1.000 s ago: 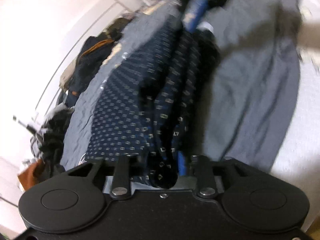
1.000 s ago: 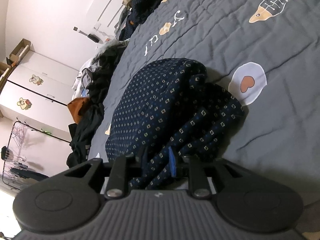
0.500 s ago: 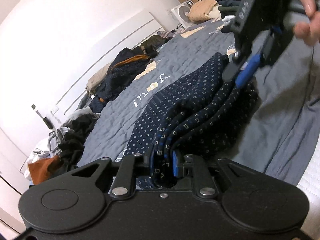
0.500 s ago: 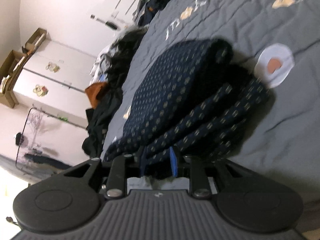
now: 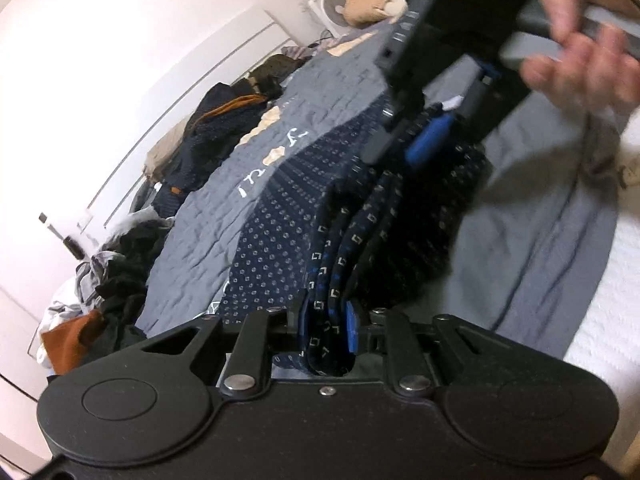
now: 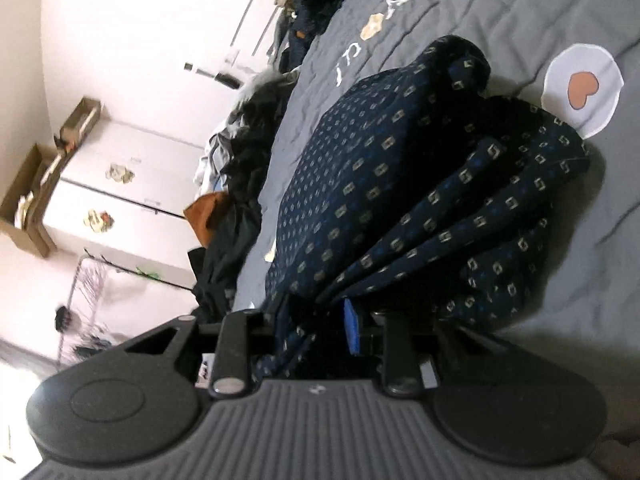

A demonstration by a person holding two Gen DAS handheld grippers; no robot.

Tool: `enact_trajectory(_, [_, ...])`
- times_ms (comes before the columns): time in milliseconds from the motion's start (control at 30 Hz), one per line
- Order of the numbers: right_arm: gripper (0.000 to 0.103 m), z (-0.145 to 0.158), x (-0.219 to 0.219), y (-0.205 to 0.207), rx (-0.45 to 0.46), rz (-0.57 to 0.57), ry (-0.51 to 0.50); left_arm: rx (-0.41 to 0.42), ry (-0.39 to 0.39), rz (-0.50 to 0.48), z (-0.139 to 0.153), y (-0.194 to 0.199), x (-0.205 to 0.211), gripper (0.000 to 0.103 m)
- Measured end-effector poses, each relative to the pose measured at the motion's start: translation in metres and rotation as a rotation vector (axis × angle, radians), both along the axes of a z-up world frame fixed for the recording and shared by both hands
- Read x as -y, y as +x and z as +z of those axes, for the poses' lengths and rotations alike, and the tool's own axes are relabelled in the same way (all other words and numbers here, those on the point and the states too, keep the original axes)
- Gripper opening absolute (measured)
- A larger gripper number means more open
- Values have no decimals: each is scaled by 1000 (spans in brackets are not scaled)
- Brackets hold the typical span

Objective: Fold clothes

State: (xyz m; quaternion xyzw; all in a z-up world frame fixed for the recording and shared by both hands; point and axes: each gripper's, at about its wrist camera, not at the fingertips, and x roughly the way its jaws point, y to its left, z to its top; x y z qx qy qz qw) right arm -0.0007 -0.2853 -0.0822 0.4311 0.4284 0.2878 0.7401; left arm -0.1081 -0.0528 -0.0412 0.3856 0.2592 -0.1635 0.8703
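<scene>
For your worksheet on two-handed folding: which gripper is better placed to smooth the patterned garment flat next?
Probably neither: the left gripper and right gripper each have the navy patterned garment bunched between opening jaws.

Your right hand [image 5: 580,52] is smeared by motion at the top right of the left wrist view, so you cannot count its fingers. The right gripper [image 5: 416,136] it holds is blurred too, and its tips sink into the navy patterned garment [image 5: 280,232]. In the right wrist view that garment [image 6: 400,184] hides the left-side finger. The clothes pile [image 5: 116,268] by the wall is too small to sort out. The bedspread [image 6: 500,4] runs off the frame.
</scene>
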Motion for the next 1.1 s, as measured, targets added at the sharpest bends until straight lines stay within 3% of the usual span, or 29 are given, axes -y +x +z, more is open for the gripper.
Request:
enact_trajectory(67, [28,0,-1,2,0,-4,3,-18,9,-23,1,-5,0,31])
enact_trajectory(200, [28,1,-2,2,7,-8,-1,-32,-8,-72,11,-18,-1,31])
enact_trajectory(367, [29,3,-4,4,5,-6,2,-41,-96,-199,24,-36,15,31])
enact_trajectory(433, [30,3,-4,4,4,-5,1,-9,-69,-209,13,-36,28,31])
enact_trajectory(533, [30,3,-4,5,1,-2,-1,19,-5,-194,-7,-24,44,31])
enact_trajectory(700, [30,2,-5,5,-4,4,0,-28,41,-163,-28,-1,51,31])
enact_trajectory(800, [31,3,-5,5,-7,5,3,-47,38,-145,-33,6,46,31])
enact_trajectory(967, [31,1,-5,5,-9,6,5,-18,99,-88,-38,9,35,31])
enact_trajectory(1100, [31,0,-4,5,-10,8,6,-51,127,-45,-38,8,24,31])
